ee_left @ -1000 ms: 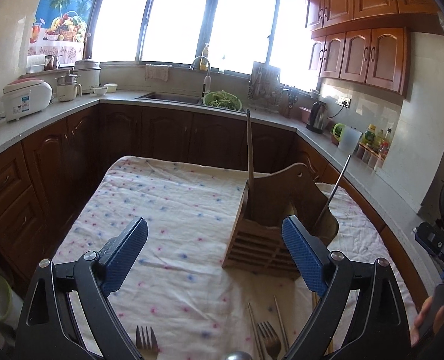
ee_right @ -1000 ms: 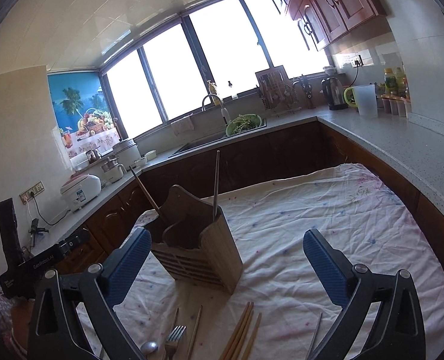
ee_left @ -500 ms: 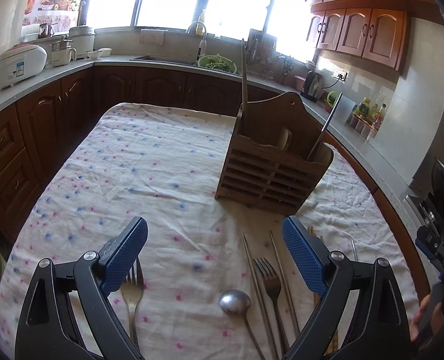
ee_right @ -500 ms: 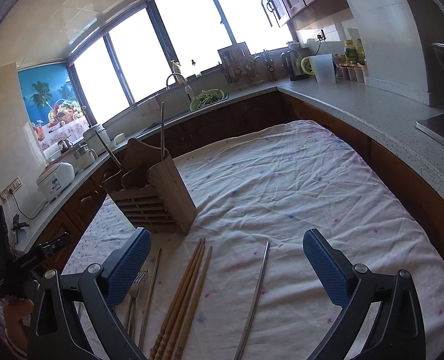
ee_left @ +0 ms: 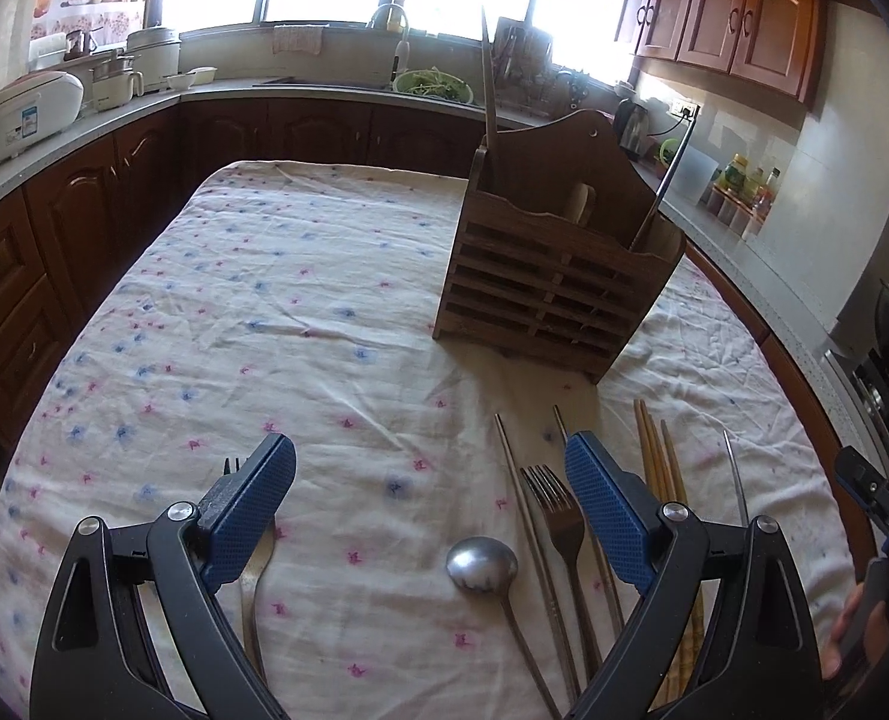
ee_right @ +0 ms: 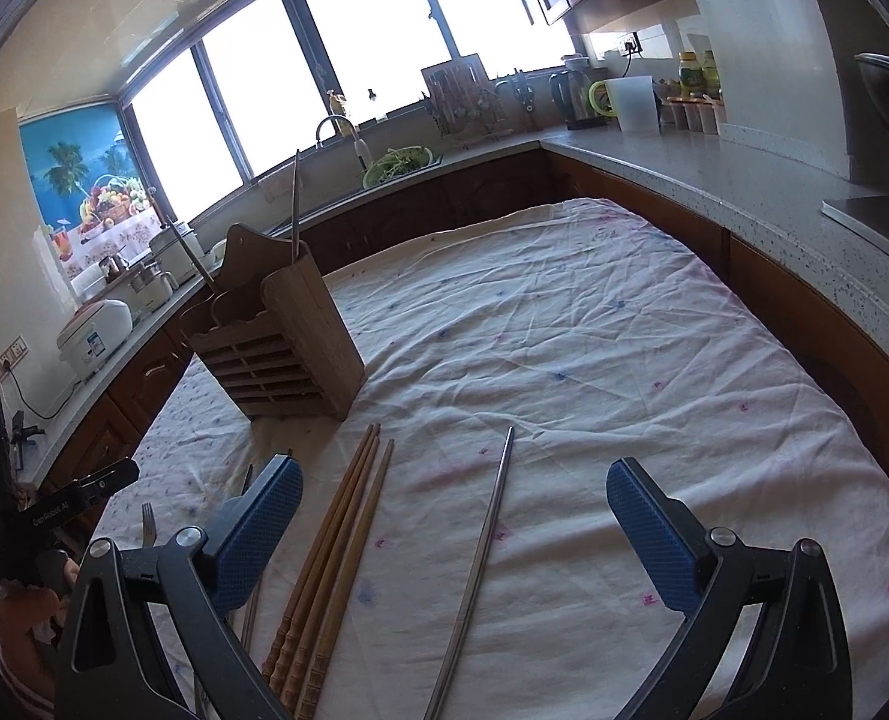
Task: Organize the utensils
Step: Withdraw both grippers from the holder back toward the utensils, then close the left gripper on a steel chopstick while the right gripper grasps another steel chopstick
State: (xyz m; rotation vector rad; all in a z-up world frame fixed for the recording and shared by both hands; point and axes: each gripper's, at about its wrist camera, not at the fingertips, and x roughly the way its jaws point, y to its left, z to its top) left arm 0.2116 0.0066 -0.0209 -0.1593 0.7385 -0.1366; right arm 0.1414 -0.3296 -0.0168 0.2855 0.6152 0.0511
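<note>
Steel and bamboo utensils lying lengthwise on the floral-cloth table (ee_left: 300, 276), ahead of two wide, empty claws.
Left claw (ee_left: 429, 513): spoon (ee_left: 481, 564) and fork (ee_left: 555, 510) between its fingers, handles toward the camera. Right claw (ee_right: 453, 531): ribbed wooden chopsticks (ee_right: 336, 546) and a thin metal chopstick (ee_right: 485, 546) point toward the slatted wooden holder (ee_right: 276, 342) beyond.
</note>
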